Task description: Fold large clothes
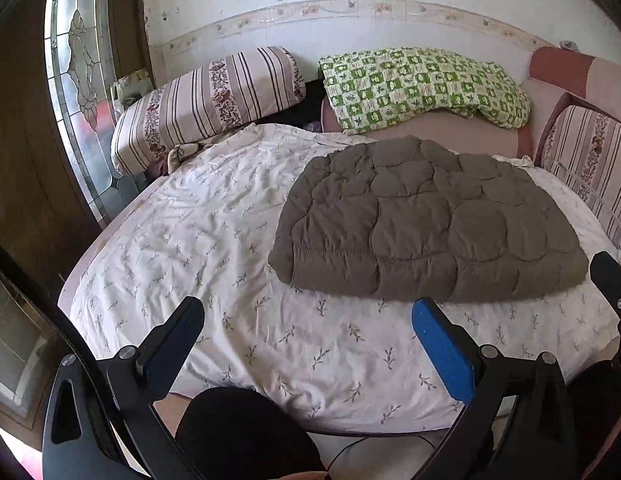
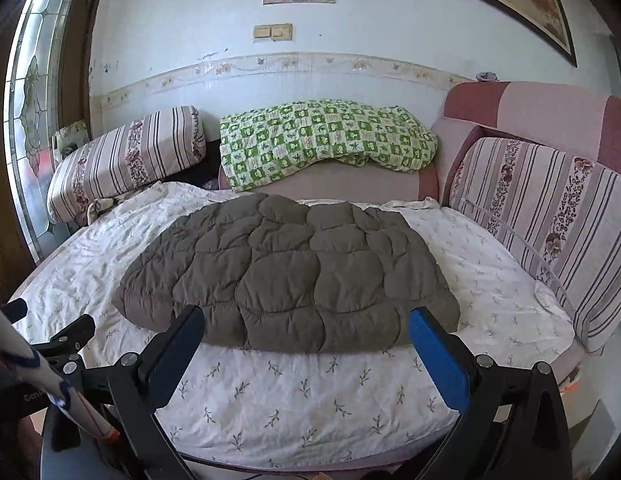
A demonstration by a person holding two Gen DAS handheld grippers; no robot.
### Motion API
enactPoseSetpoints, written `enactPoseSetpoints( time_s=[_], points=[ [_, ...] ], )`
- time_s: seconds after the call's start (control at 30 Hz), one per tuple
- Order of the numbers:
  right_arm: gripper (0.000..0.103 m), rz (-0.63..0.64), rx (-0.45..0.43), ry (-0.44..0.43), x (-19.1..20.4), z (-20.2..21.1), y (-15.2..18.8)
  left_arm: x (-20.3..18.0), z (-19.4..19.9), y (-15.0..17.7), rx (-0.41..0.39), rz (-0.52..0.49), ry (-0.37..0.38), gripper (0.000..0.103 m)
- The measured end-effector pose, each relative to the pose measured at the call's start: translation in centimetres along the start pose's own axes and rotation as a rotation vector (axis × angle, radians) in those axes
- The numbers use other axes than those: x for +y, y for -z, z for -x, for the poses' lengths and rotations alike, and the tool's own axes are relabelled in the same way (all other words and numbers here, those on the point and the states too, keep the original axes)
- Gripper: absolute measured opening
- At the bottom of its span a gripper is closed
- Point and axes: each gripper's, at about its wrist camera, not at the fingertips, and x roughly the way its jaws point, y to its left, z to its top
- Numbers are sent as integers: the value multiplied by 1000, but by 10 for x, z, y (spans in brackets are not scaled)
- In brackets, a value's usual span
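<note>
A grey-brown quilted padded garment (image 1: 426, 220) lies folded into a flat rectangle on the white leaf-print sheet (image 1: 214, 240) of the bed; it also shows in the right wrist view (image 2: 286, 272). My left gripper (image 1: 308, 320) is open and empty, held above the bed's near edge, short of the garment's front left. My right gripper (image 2: 306, 328) is open and empty, just in front of the garment's near edge. Part of the right gripper (image 1: 610, 276) shows at the right of the left view, and the left gripper (image 2: 70, 340) shows at the left of the right view.
A striped pillow (image 1: 206, 104) and a green checked blanket (image 1: 422, 88) lie at the back by the wall. A striped cushion (image 2: 550, 232) leans on the pink headboard (image 2: 550, 108) at right. A glass door (image 1: 78, 80) stands left. A dark-clothed knee (image 1: 246, 432) is below.
</note>
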Motion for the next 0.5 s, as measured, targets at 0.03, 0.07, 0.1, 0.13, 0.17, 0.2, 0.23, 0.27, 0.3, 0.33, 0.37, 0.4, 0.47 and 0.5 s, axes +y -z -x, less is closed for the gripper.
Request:
enactPoseSetpoints(
  time_s=[0.03, 0.07, 0.1, 0.13, 0.17, 0.2, 0.23, 0.27, 0.3, 0.33, 0.37, 0.4, 0.47, 0.5],
  points=[
    [103, 1, 4, -1, 0, -2, 0, 0, -1, 1, 2, -3, -1, 103],
    [103, 1, 10, -2, 0, -3, 0, -1, -1, 0, 3, -5, 0, 103],
    [103, 2, 13, -2, 1, -4, 0, -1, -1, 0, 3, -7, -1, 103],
    [103, 3, 15, -1, 1, -5, 1, -2, -2, 1, 4, -10, -4, 103],
    [103, 3, 18, -1, 2, -6, 1, -2, -1, 0, 4, -7, -5, 103],
    [103, 3, 21, -3, 2, -6, 2, -2, -2, 0, 5, -9, -7, 103],
    [103, 3, 23, -3, 3, -7, 2, -2, -3, 1, 7, -10, -9, 103],
    [103, 5, 25, -1, 3, -8, 2, -2, -4, 1, 9, -11, -11, 103],
    [103, 6, 28, -2, 3, -9, 2, -1, -5, 1, 12, -12, -11, 103],
    [103, 6, 31, -4, 4, -10, 3, -1, -7, 2, 18, -11, -10, 103],
    [103, 7, 33, -5, 4, -10, 3, 0, -8, 2, 22, -11, -9, 103],
    [103, 9, 34, -4, 5, -11, 3, 1, -9, 2, 25, -9, -9, 103],
    [103, 10, 38, -5, 6, -12, 3, 1, -11, 2, 30, -9, -10, 103],
    [103, 10, 38, -4, 6, -13, 4, 1, -11, 2, 32, -9, -10, 103]
  ],
)
